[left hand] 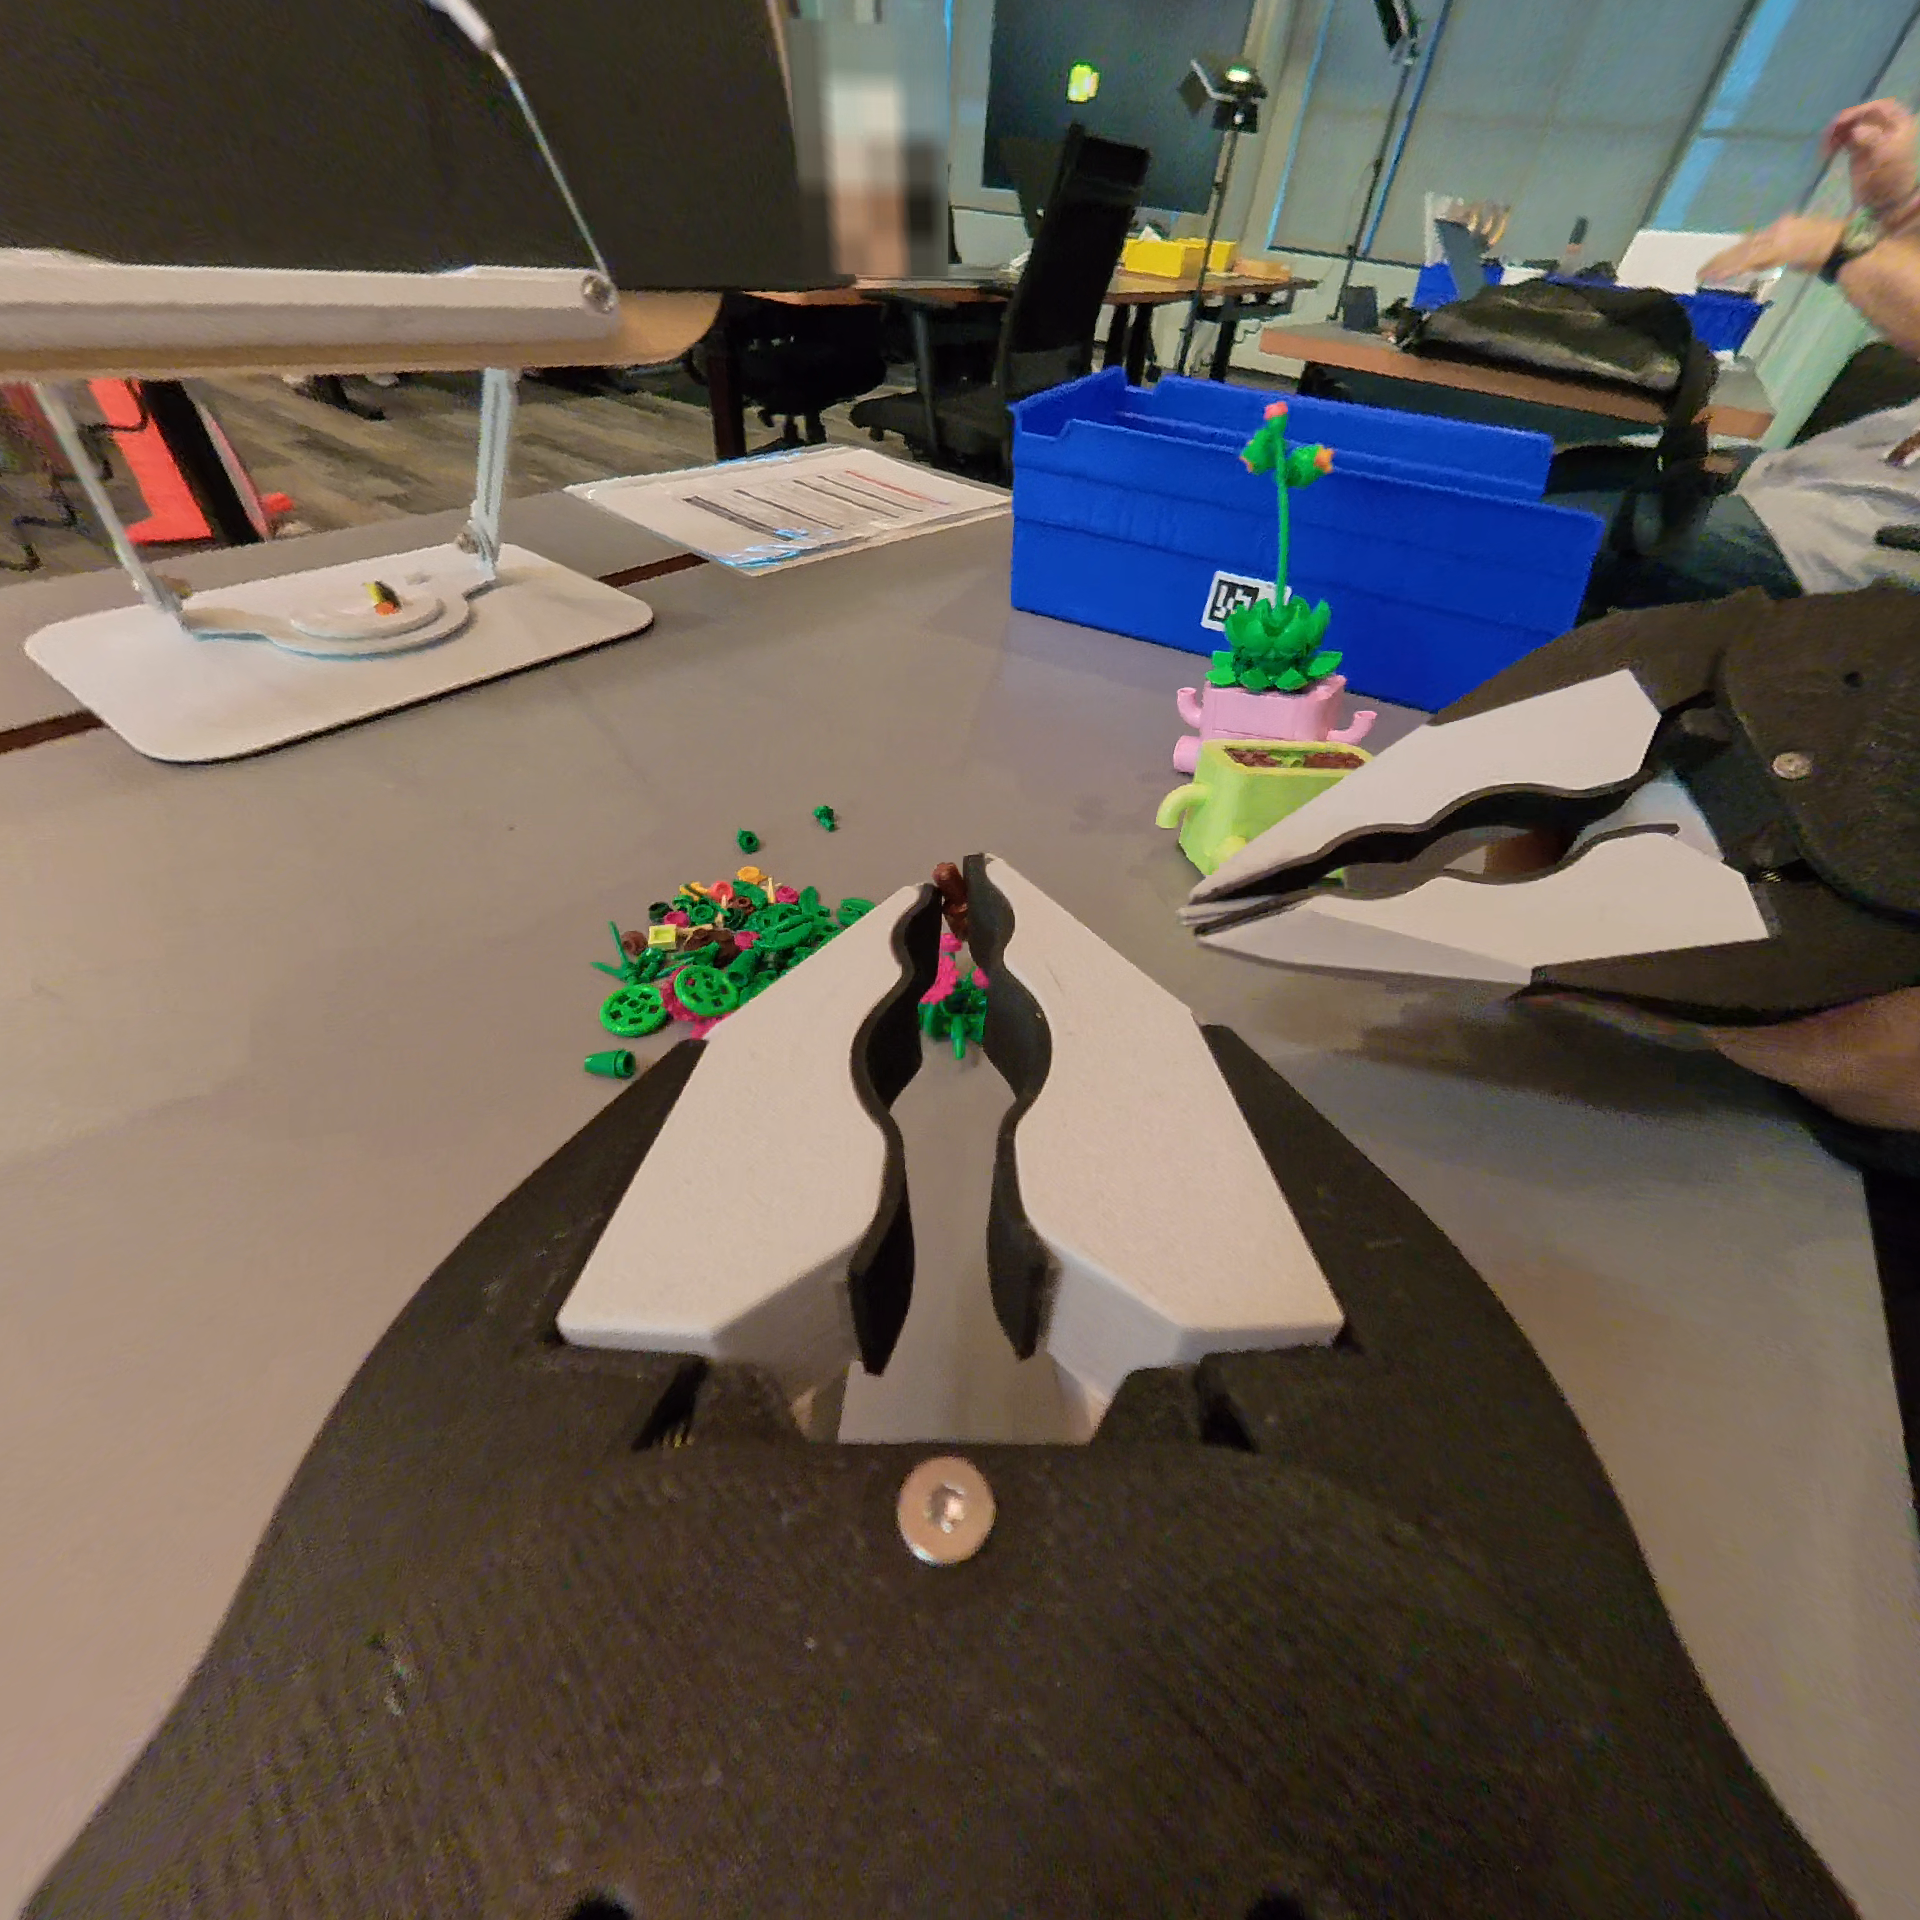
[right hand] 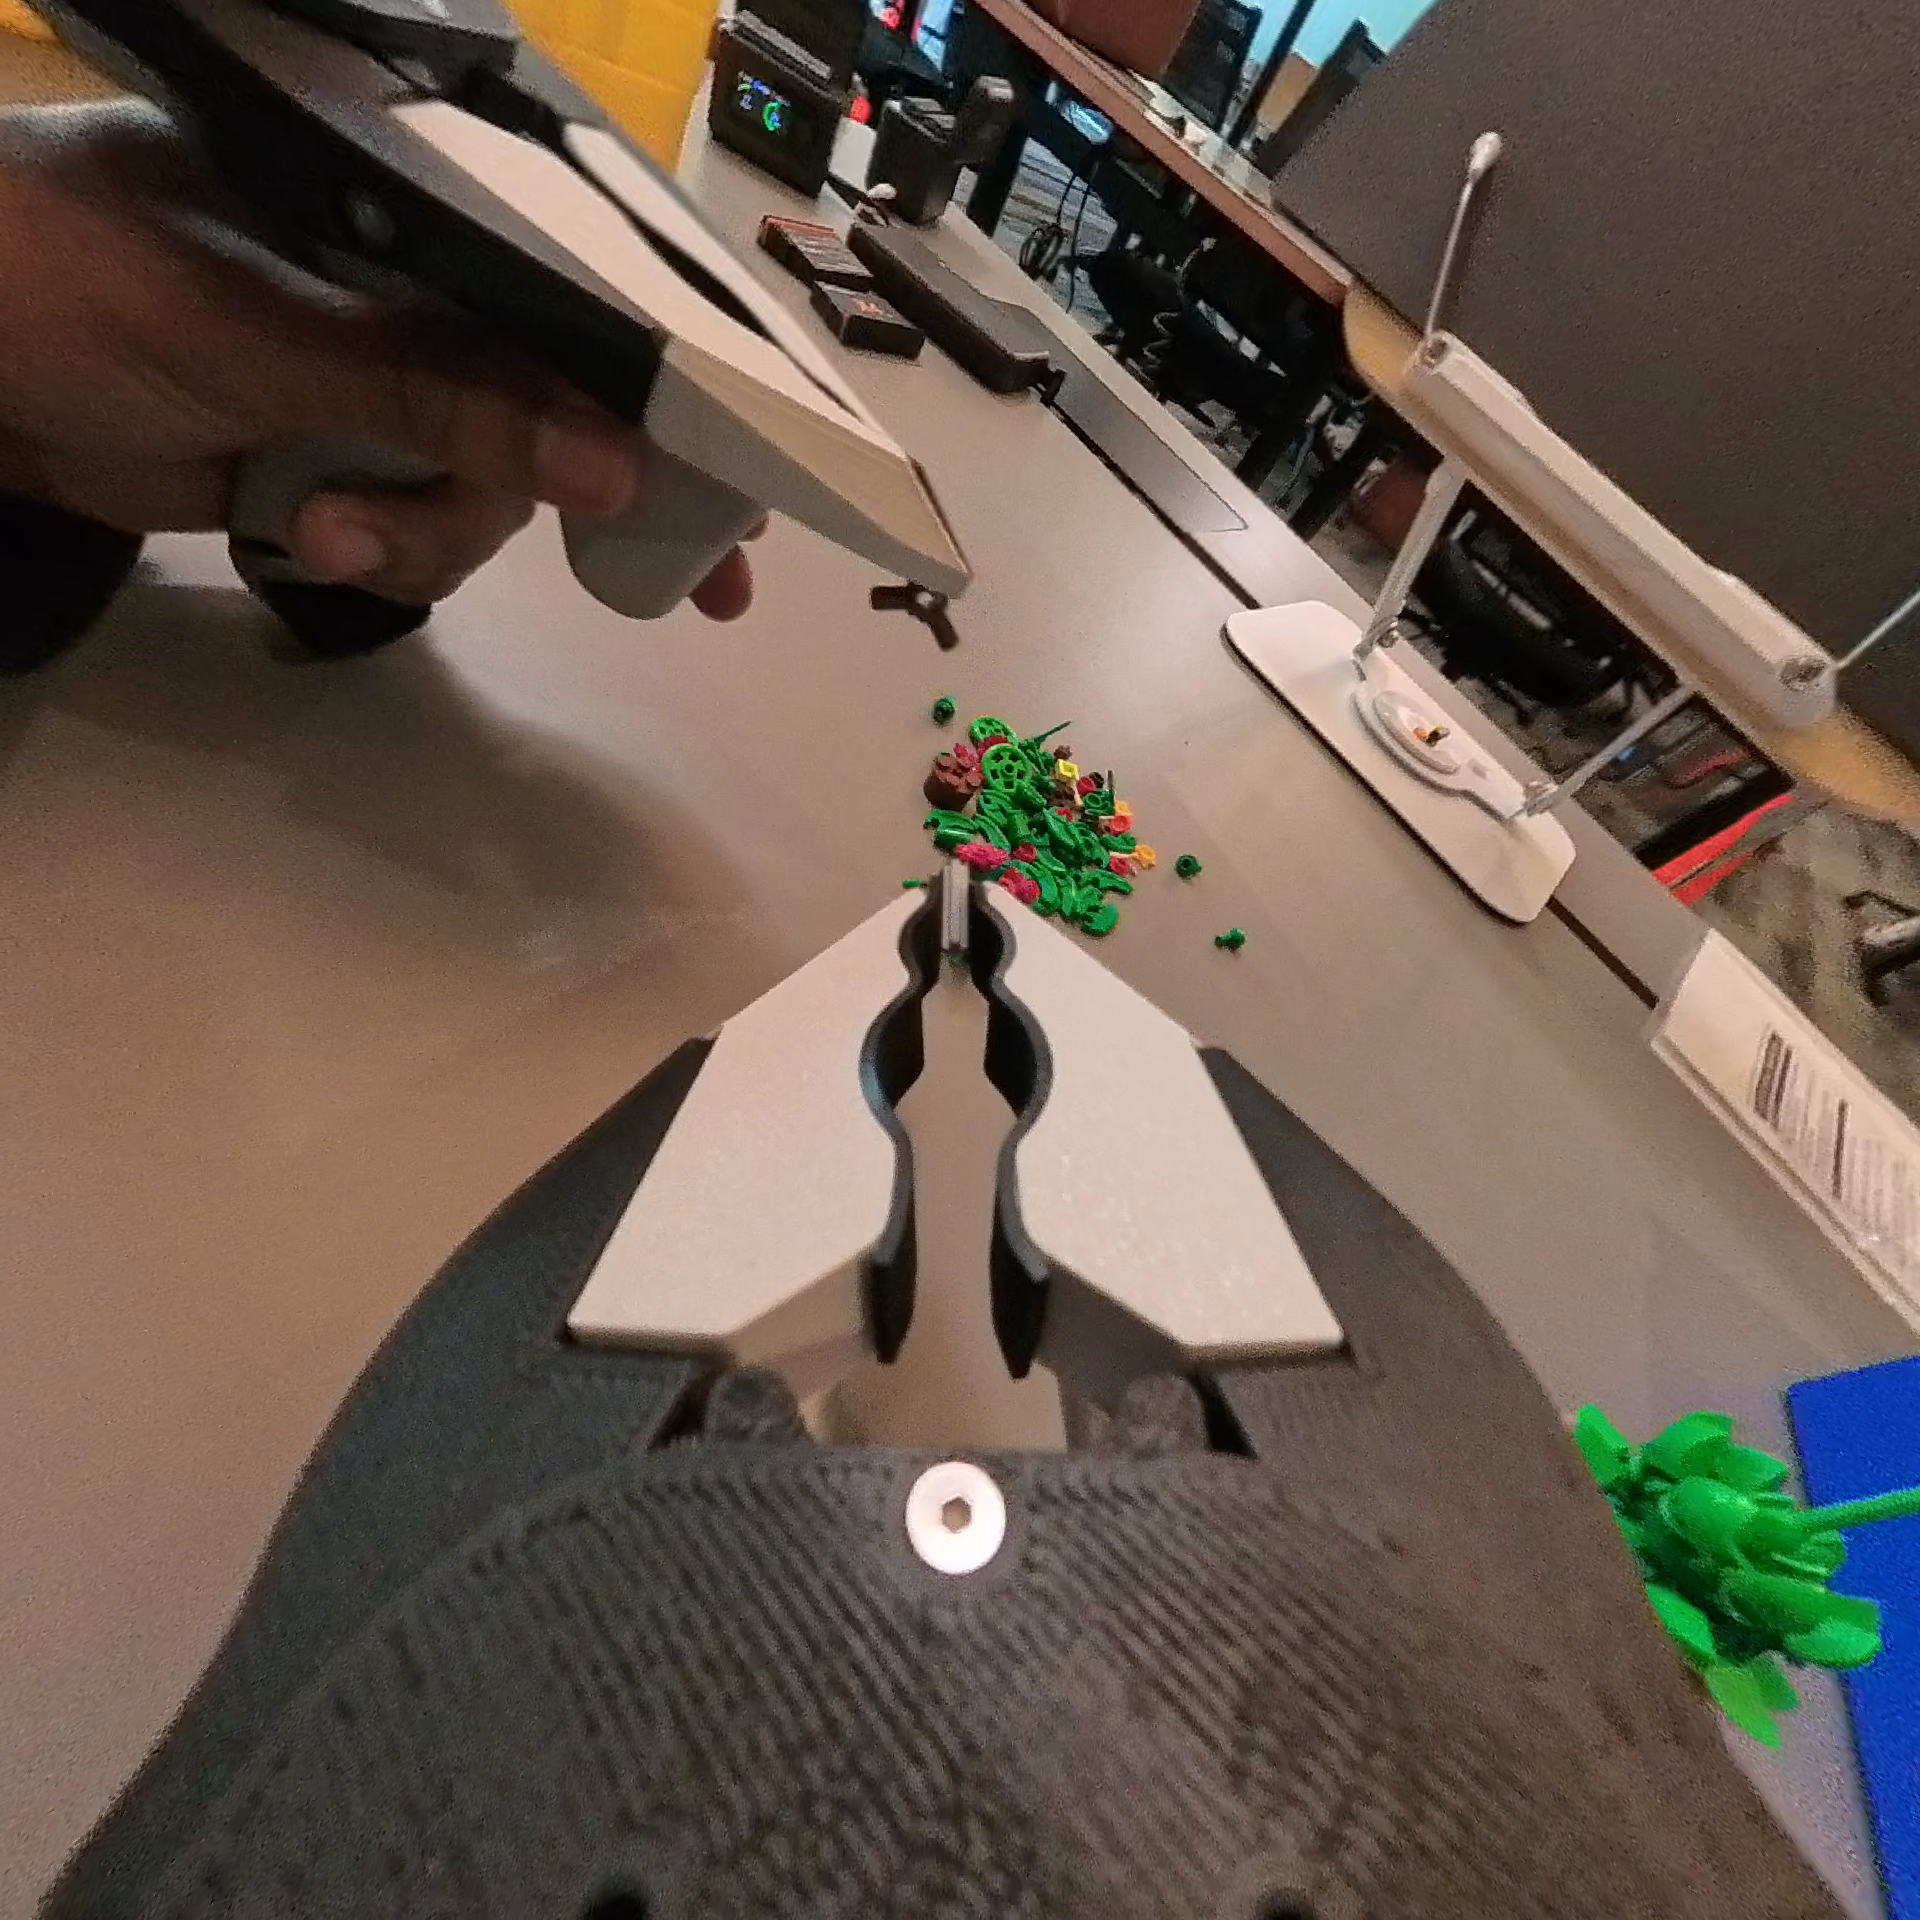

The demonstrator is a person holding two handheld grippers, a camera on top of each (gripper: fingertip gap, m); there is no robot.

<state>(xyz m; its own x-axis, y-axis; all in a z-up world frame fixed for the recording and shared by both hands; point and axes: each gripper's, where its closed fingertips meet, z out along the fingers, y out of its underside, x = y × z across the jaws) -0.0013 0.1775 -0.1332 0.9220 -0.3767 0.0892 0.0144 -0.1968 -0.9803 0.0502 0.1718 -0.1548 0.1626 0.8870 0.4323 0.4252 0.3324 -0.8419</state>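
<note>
The right gripper (right hand: 956, 914) hangs over the grey bench (right hand: 416, 935), its jaws pinched on a thin grey piece (right hand: 955, 914) just short of a heap of small green, pink and brown bricks (right hand: 1039, 831). Upper left, a hand (right hand: 260, 416) holds the left gripper (right hand: 940, 587), a small brown piece (right hand: 920, 606) clamped at its tip. A white lamp base (right hand: 1403, 748) stands to the right; a green plastic plant (right hand: 1735, 1579) shows lower right beside a blue bin (right hand: 1870, 1558).

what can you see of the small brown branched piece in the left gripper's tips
The small brown branched plastic piece is dark, knobbly and forked, with short prongs. The left gripper pinches it at the very tips of its grey fingers, jaws closed on it. It hangs clear of the grey table, above the pile of green and pink pieces.
</note>
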